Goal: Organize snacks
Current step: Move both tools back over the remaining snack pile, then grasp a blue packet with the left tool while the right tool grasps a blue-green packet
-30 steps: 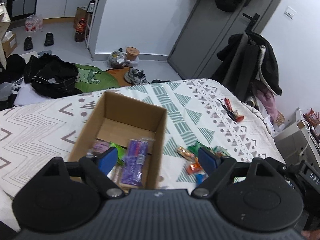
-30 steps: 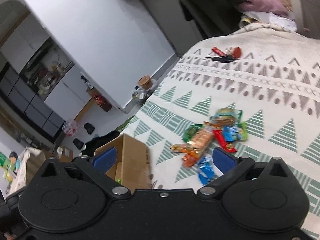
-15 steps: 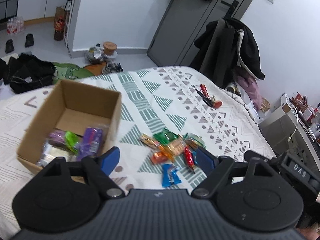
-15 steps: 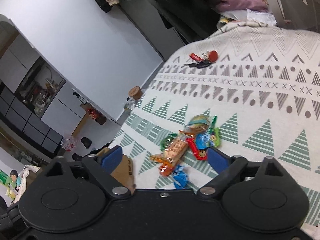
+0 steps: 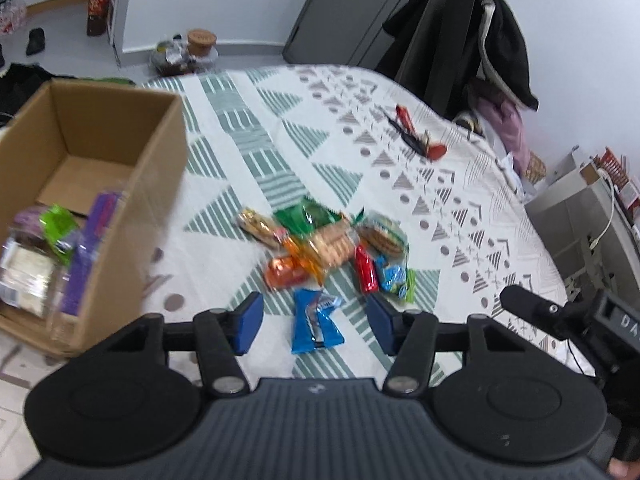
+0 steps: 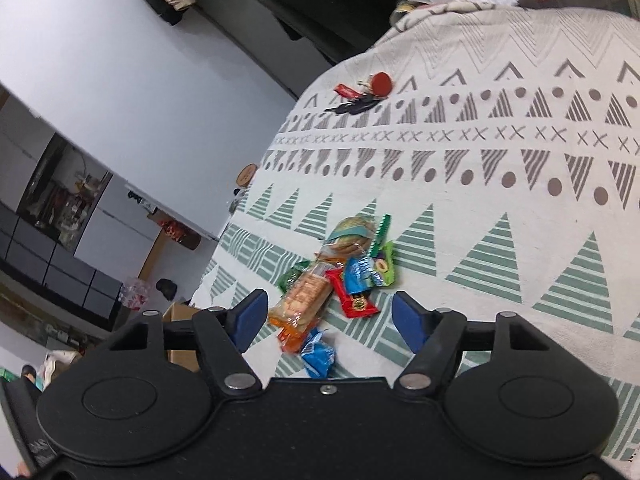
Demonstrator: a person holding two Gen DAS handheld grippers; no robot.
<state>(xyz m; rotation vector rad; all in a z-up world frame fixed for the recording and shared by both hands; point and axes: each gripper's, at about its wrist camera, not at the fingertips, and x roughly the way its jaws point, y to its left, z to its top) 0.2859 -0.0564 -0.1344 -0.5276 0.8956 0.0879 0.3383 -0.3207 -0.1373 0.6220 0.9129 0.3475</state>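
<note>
A pile of snack packets (image 5: 328,248) lies on the patterned bedspread (image 5: 280,152), with a blue packet (image 5: 316,320) nearest me. A cardboard box (image 5: 132,184) stands to the left and holds several snacks, among them a purple pack (image 5: 90,248). My left gripper (image 5: 314,324) is open and empty, just above the blue packet. My right gripper (image 6: 330,322) is open and empty, over the near end of the same pile (image 6: 340,276); the blue packet (image 6: 318,354) lies below it.
A bunch of keys with a red tag (image 5: 416,136) lies farther back on the bed, also seen in the right wrist view (image 6: 362,96). A coat-draped chair (image 5: 460,40) stands behind the bed. The bed edge falls to the floor at the back.
My left gripper has swung right from over the box to over the snack pile. My right gripper has moved in closer to the pile.
</note>
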